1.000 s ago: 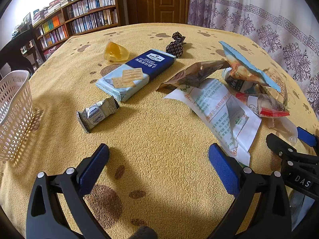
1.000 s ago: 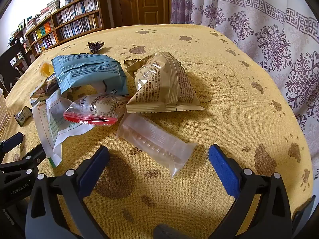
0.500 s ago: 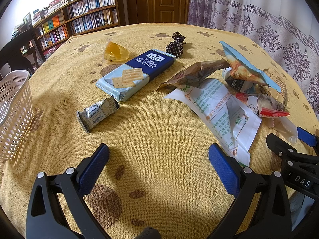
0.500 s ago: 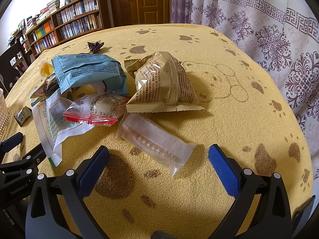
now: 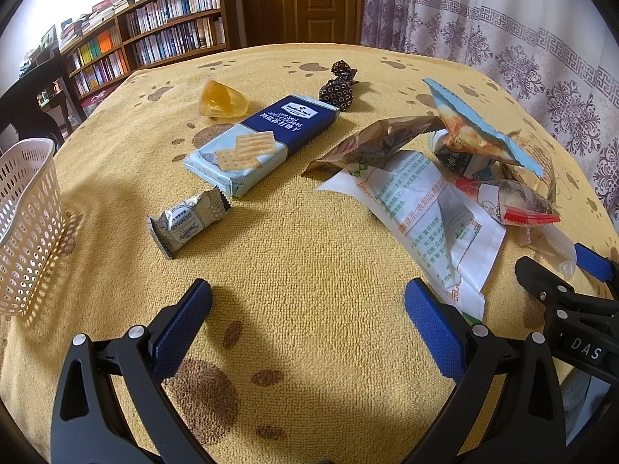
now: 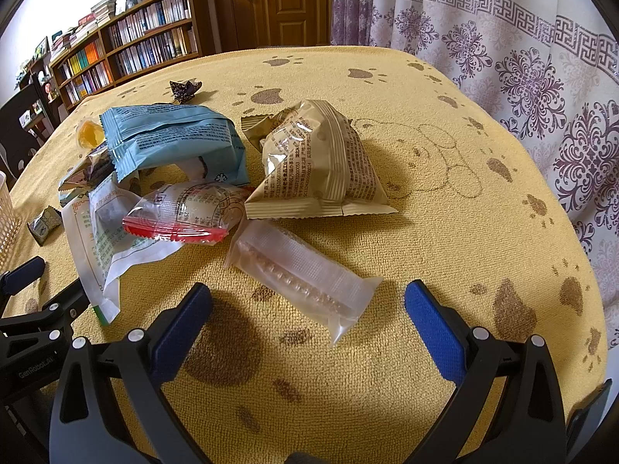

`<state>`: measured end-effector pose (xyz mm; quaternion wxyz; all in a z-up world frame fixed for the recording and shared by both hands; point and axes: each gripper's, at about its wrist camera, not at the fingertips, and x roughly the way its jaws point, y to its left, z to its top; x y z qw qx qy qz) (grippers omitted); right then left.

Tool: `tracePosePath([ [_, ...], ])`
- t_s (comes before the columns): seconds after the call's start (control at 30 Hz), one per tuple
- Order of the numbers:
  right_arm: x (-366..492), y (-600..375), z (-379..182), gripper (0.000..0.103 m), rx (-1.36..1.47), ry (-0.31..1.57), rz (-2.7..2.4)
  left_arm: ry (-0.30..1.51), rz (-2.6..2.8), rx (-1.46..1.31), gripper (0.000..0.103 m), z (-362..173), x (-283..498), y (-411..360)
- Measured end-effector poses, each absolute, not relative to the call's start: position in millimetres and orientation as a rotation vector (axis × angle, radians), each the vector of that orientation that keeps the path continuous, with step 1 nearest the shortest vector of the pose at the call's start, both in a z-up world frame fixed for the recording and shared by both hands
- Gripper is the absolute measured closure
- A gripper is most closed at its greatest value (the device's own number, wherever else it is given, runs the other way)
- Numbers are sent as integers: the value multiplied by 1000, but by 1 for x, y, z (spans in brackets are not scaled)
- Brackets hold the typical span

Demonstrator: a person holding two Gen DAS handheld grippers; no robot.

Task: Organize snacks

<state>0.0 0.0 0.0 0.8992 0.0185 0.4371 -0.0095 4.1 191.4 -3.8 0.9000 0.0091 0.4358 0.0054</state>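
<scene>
Snacks lie scattered on a yellow paw-print tablecloth [image 5: 309, 263]. My left gripper [image 5: 307, 317] is open and empty above bare cloth. Ahead of it lie a small grey wrapped biscuit [image 5: 187, 222], a blue cracker pack [image 5: 263, 143], a yellow jelly cup [image 5: 220, 100], a dark wrapped candy [image 5: 336, 91] and a white printed bag [image 5: 425, 212]. My right gripper [image 6: 307, 317] is open too, just short of a clear plastic packet [image 6: 305, 274]. Beyond that lie a tan bag [image 6: 321, 162], a red-edged clear packet [image 6: 185, 212] and a light blue bag [image 6: 174, 139].
A white perforated basket [image 5: 27, 224] stands at the table's left edge. The right gripper's black frame [image 5: 572, 317] shows at the lower right of the left wrist view. A bookshelf [image 5: 154, 42], a wooden door [image 5: 305, 0] and patterned curtains [image 6: 503, 38] surround the table.
</scene>
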Motion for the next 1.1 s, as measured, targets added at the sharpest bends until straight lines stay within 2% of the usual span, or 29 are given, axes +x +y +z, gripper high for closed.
tracePosePath([
  [1.1,0,0,0,5,45,907,-12,902,10,18,2,-4,4,192],
])
